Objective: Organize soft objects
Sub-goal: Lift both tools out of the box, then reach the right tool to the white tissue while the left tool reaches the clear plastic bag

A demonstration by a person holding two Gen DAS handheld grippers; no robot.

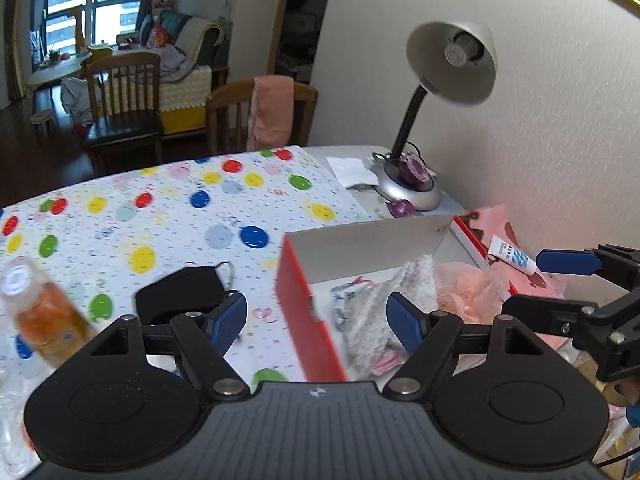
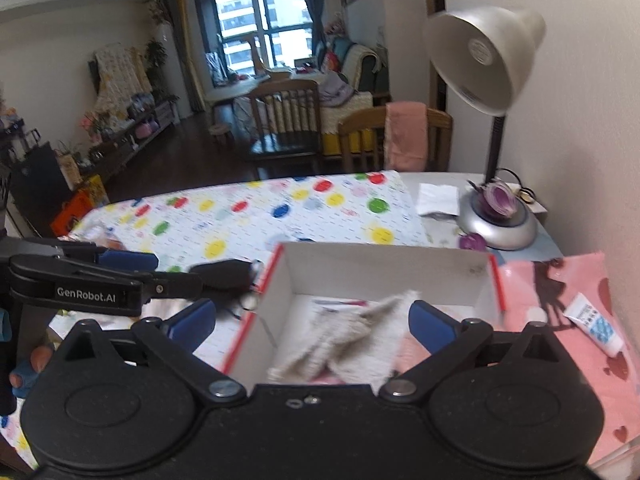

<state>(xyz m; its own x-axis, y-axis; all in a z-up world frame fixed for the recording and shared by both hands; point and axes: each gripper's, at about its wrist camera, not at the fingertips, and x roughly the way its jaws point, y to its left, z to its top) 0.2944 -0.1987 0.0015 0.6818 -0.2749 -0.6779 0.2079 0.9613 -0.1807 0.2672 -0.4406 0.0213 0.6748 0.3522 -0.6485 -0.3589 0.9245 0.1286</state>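
Observation:
A white box with red outer walls stands on the table by the wall. Inside it lies a grey knitted cloth, with a pink mesh puff beside it. A black face mask lies on the spotted tablecloth left of the box. My left gripper hangs open over the box's left wall, holding nothing. My right gripper is open above the box, with the grey cloth lying below its jaws and untouched. Its blue fingers show at the right edge of the left wrist view.
A desk lamp leans over the table's far right corner. A small white tube lies on a pink sheet right of the box. A bottle of orange liquid stands at the left. A chair with a pink towel is behind the table.

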